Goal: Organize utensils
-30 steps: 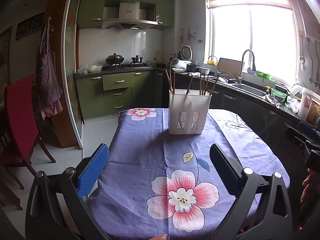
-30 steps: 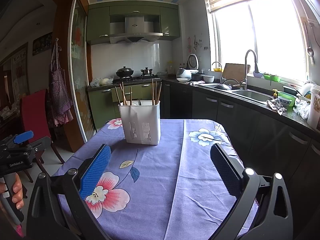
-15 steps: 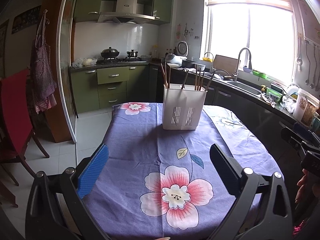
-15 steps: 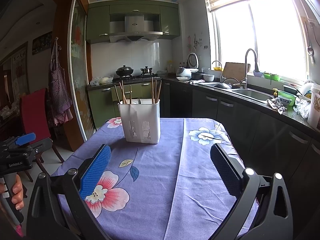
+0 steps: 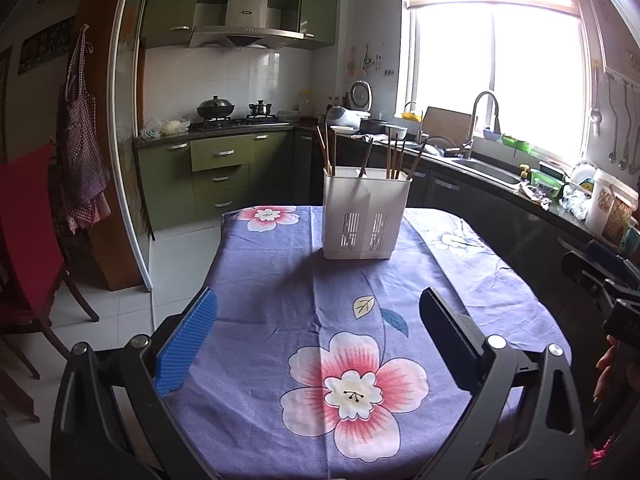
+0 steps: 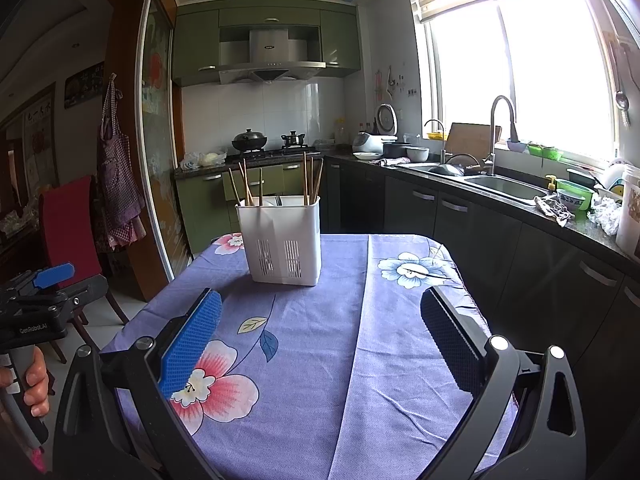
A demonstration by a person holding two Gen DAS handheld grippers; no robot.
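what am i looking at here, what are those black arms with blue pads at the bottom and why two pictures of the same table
There is no robot here. A person holds a handheld two-finger tool in each hand, and each tool carries a wide-angle camera looking forward along its fingers. That gives two pictures of one table from slightly different spots.

One picture comes from the left tool, the other from the right tool. The black arms with blue pads are each tool's own fingers. Both tools are open and hold nothing.

In the right tool's picture the left tool shows at the left edge, gripped by the person's hand.

On the table lies a purple flowered tablecloth. On it stands a white utensil holder with chopsticks sticking up from it.
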